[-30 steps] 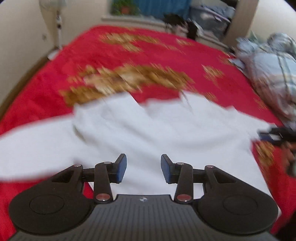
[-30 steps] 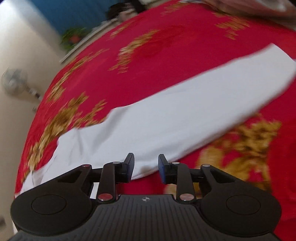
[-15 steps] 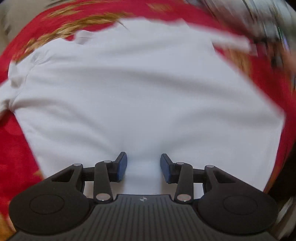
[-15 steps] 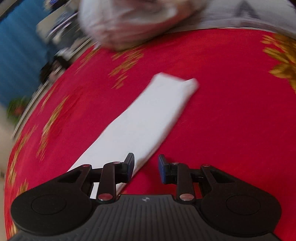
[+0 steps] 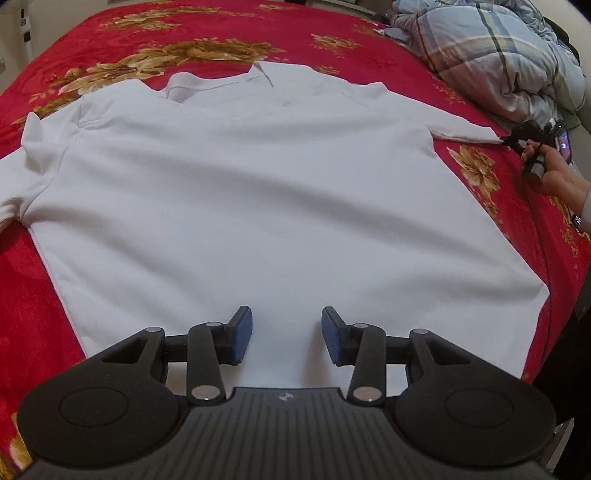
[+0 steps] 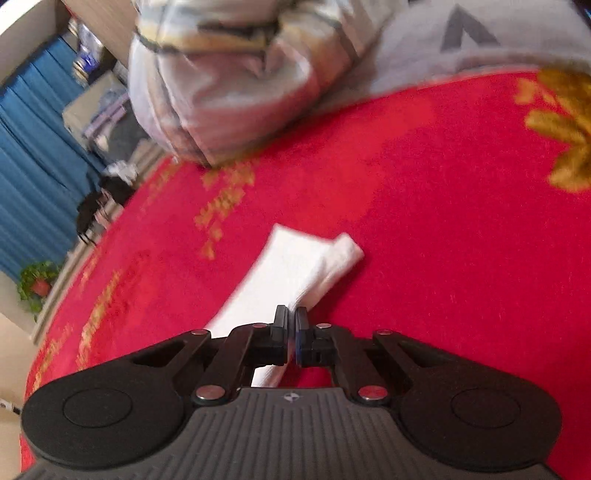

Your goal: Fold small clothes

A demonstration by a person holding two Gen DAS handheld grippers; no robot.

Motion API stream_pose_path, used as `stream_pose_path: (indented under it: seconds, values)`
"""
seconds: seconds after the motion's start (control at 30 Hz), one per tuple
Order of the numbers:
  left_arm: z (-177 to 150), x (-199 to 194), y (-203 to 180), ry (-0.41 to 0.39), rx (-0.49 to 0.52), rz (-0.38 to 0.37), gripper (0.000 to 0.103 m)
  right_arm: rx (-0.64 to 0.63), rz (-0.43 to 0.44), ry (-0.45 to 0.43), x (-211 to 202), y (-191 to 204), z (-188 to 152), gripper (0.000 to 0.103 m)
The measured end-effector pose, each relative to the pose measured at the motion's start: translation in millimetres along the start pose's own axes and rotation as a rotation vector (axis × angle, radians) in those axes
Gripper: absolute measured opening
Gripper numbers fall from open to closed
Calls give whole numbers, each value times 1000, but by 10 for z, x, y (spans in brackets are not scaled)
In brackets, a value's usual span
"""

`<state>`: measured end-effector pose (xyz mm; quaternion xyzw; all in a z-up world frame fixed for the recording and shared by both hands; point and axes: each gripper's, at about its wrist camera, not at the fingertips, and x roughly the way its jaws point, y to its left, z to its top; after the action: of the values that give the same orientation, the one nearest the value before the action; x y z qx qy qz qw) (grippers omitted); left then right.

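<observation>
- The sleeve (image 6: 295, 273) is clamped in the right claw (image 6: 291, 325), its long axis running leftward to the shirt (image 5: 258, 192).
- The left claw (image 5: 287, 334) is held apart over the hem.

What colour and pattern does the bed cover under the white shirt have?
The bed cover is red with golden flower motifs, seen best in the left wrist view.

The right gripper (image 6: 291, 320) at the bottom middle pinches the white sleeve (image 6: 295, 264) on the red blanket (image 6: 424, 221). A striped quilt (image 6: 236, 74) lies at the top.
</observation>
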<state>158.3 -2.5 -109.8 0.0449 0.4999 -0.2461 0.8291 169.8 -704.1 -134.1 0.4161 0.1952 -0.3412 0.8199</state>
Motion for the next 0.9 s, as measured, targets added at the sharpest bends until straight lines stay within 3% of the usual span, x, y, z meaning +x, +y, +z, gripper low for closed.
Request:
stream_pose_path:
  seconds: [0.13,0.4,0.5,0.57,0.7,0.77,0.83,0.9]
  values:
    - [-10,14,-42,3,15,8,48,28,-94,16,70,-71,5,4]
    - [77,-16,32,-25,-31,29,49,45,-68,22,74,-104,12,3]
    - [132,-66,77,-50,-57,52,49,-24,-82,-30,-60,105,25,3]
    - [180,-125,134,-79,-84,74,49,-129,-47,-98,-233,460,27,3]
    - [274,-245,364,-123,-190,122,49,-410,168,-215,-827,1482,-281,3]
    - [335,-316,495,-144,-252,142,49,-509,343,-229,-1217,2036,-641,3]
    - [400,-375,596,-158,-292,170,49,-585,526,-206,-1589,2522,-1089,3]
    - [463,-448,717,-175,-335,190,48,-629,730,-114,-1934,2920,-1615,3]
